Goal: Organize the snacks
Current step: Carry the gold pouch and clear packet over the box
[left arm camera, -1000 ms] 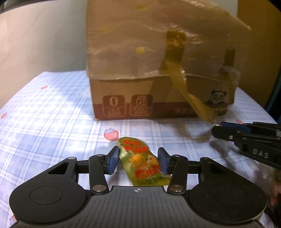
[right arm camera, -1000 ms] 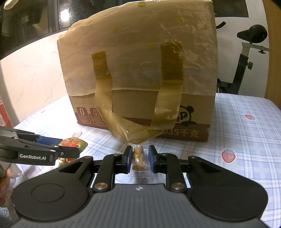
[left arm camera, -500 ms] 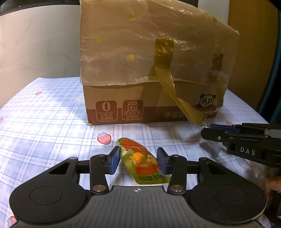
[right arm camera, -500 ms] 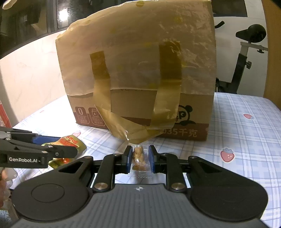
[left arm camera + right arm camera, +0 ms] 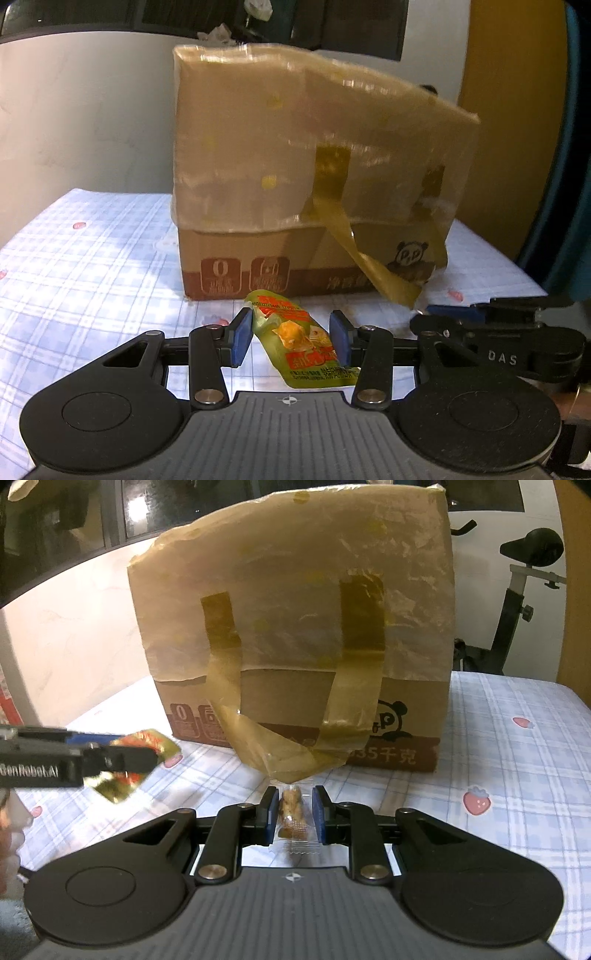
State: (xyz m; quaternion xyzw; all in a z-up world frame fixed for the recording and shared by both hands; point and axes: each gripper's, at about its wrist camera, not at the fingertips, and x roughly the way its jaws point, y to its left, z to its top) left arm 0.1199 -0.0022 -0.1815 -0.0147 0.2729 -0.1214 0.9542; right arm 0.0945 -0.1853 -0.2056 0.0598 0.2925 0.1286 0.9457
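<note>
My left gripper [image 5: 291, 338] is shut on a green and red snack pouch [image 5: 299, 339] and holds it above the table, in front of the cardboard box [image 5: 314, 206]. In the right wrist view the pouch [image 5: 147, 753] hangs from the left gripper's fingers [image 5: 122, 757], lifted at the left. My right gripper [image 5: 294, 814] is shut on a small clear packet of brown snack [image 5: 291, 818], low in front of the box [image 5: 295, 627]. The right gripper also shows in the left wrist view [image 5: 480, 332], at the right.
The tall box is wrapped in plastic film with loose yellow tape strips [image 5: 273, 746] hanging down its front. The table has a blue checked cloth with strawberries [image 5: 517, 775]. An exercise bike [image 5: 524, 590] stands behind at the right. A white wall [image 5: 74, 129] is at the left.
My left gripper has risen with the pouch off the cloth and moved nearer the box. My right gripper has kept its packet and barely moved.
</note>
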